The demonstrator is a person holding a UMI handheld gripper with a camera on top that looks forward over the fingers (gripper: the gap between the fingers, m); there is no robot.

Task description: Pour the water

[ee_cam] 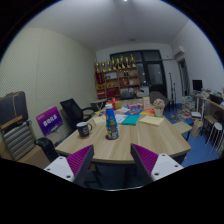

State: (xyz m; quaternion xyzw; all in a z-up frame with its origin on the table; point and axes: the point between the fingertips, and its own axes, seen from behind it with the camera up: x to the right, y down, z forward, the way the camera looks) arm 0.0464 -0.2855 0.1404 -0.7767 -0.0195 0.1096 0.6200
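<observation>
Bottle [110, 121] is the task item as far as I can judge: clear, blue cap, blue label, standing upright on the wooden table [150, 142], long axis vertical, cap up, no tilt. It sits toward the table's left half, well beyond the fingers and a bit left of the line between them. Going by size: room first, an office with a shelving unit [120, 77] on the far wall and black chairs [72, 108] along the table's left side. Then the table, cluttered at the far end with small stuff I can't identify. A purple sign [49, 120] stands off the table's left edge. A dark mug [84, 128] sits just left of the bottle, near it but not touching; likely the pour target, though that's a guess. Can't tell if the mug holds anything. Gripper [112, 160]: jaws spread wide, nothing between them, magenta pads [145, 158] visible on both inner faces, hovering short of the table's near edge. Progress: basically zero. Bottle not grasped, cap appears on, no pour started. Left to do: approach, close on the bottle body, lift, bring over the mug, tip. Cap may need removal first; can't confirm from here.
</observation>
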